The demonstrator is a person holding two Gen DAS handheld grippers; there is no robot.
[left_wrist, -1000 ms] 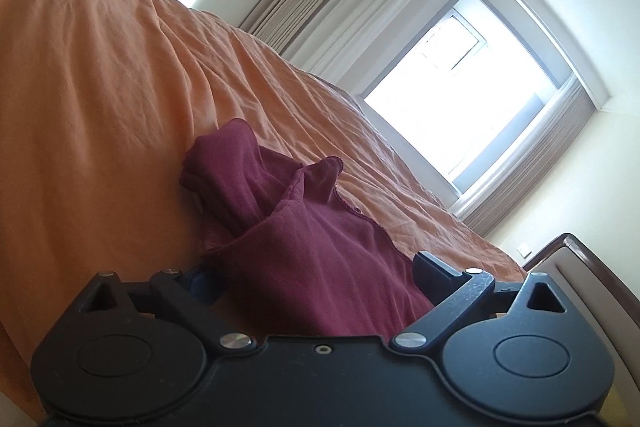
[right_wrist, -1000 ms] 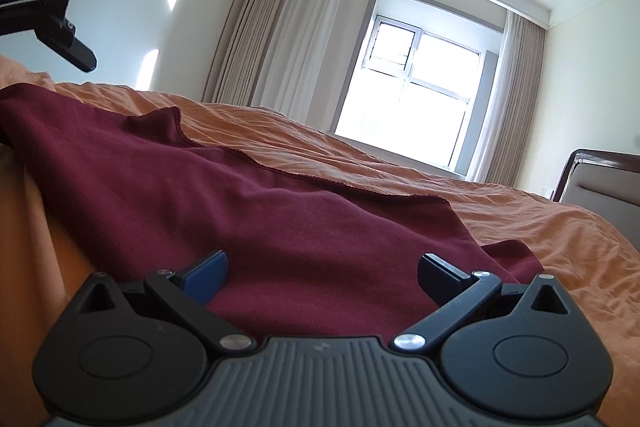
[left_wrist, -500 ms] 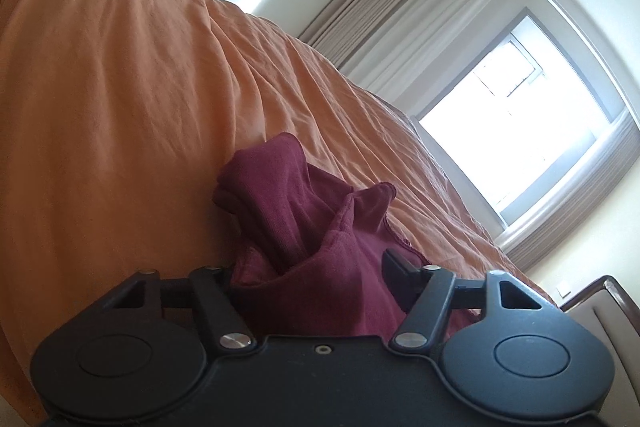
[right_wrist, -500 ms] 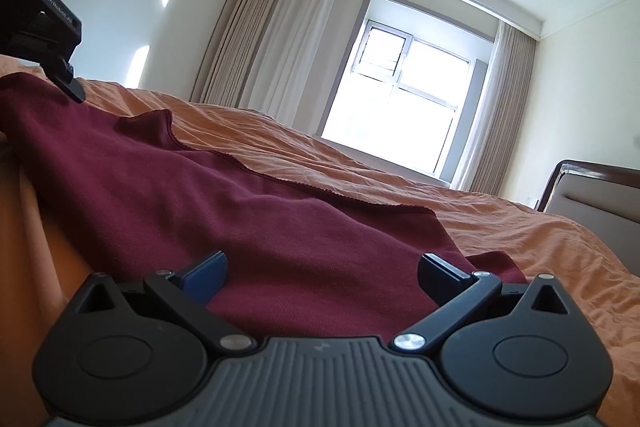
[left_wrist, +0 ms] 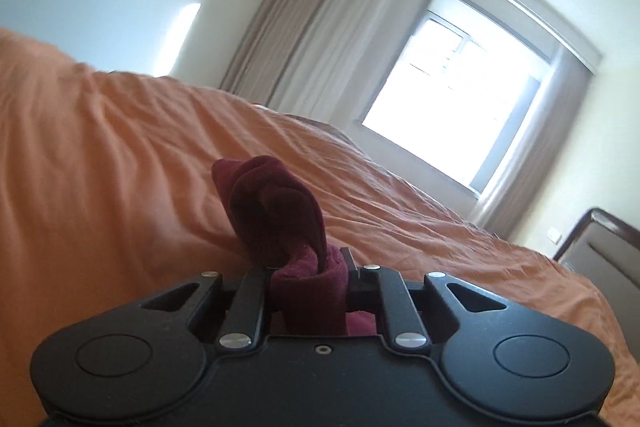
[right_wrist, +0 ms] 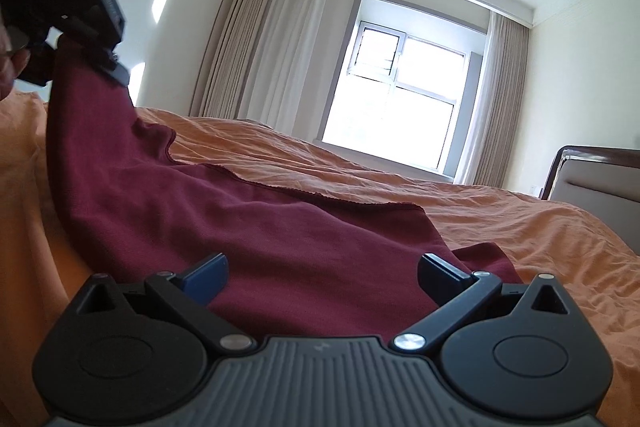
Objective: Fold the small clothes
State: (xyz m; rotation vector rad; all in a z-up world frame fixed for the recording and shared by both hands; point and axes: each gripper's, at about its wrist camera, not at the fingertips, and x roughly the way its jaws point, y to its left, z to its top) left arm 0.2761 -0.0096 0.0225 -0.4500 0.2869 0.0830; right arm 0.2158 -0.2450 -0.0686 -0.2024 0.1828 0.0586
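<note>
Gripping a bunched fold of the maroon garment (left_wrist: 280, 223), the left tool (left_wrist: 308, 275) has its jaws drawn close together, having just been closing, with the cloth pinched between them and a twisted knot of fabric standing up just beyond the fingertips. From the right wrist view, that same left tool (right_wrist: 80, 39) appears at the upper left, raised above the bed, and the maroon garment (right_wrist: 256, 227) hangs down from it in a taut slope before spreading flat across the orange bedspread (right_wrist: 500, 227). A hand (right_wrist: 8, 67) shows partly at the left edge beside that tool, mostly cut off by the frame. The right tool (right_wrist: 322, 273) sits low over the near part of the garment with its jaws spread wide; one blue-padded finger (right_wrist: 208, 277) lies at the left and the other at the right, and the cloth passes beneath and between them without being pinched. The garment's far hem runs as a thin stitched line across the bedspread, and a small flap of it reaches out to the right near the right tool's finger. Behind the bed stand a bright window (right_wrist: 404, 95) flanked by pale curtains (right_wrist: 264, 43), and a padded headboard (right_wrist: 600, 183) with a dark wooden frame at the right.
</note>
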